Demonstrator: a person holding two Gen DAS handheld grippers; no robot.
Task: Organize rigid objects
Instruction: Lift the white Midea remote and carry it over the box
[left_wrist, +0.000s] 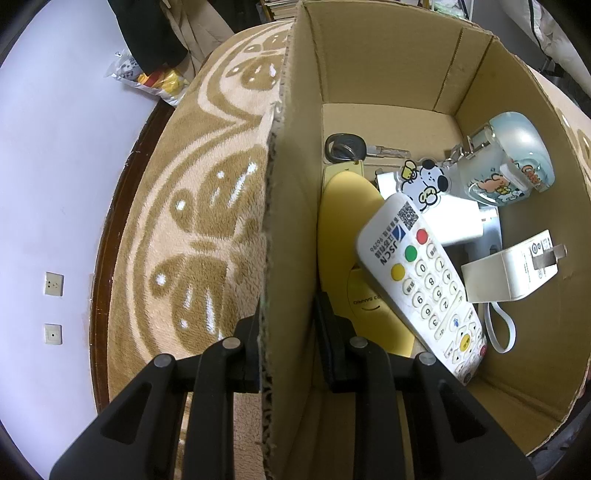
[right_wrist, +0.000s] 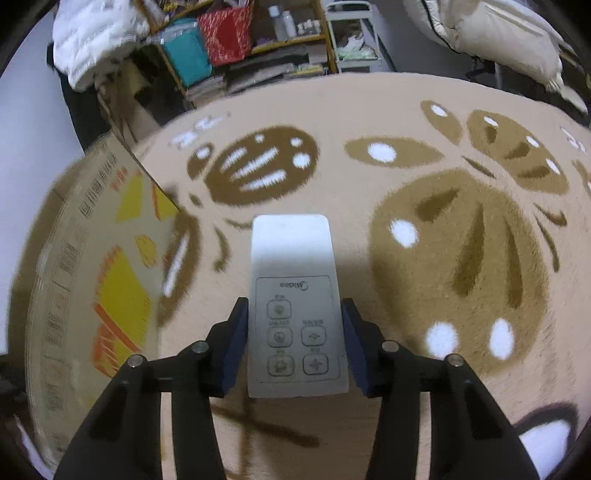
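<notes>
Two grippers: left gripper (left_wrist: 286, 347) clamped on the cardboard box (left_wrist: 291, 192) wall, showing a white remote (left_wrist: 421, 280), key (left_wrist: 347, 146) and mug (left_wrist: 509, 158) inside; right gripper (right_wrist: 293, 345) pinching a small remote (right_wrist: 295, 295) above patterned beige carpet (right_wrist: 443, 240). Box exterior at left, shelves (right_wrist: 258, 44) beyond, open carpet rightward.

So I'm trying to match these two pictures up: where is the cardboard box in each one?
Left wrist: cardboard box fills the centre and right, open; the left claw clamps its near wall.
Right wrist: its printed outer side stands at the left edge.
Shared landmark: the brown-patterned blanket.
</notes>
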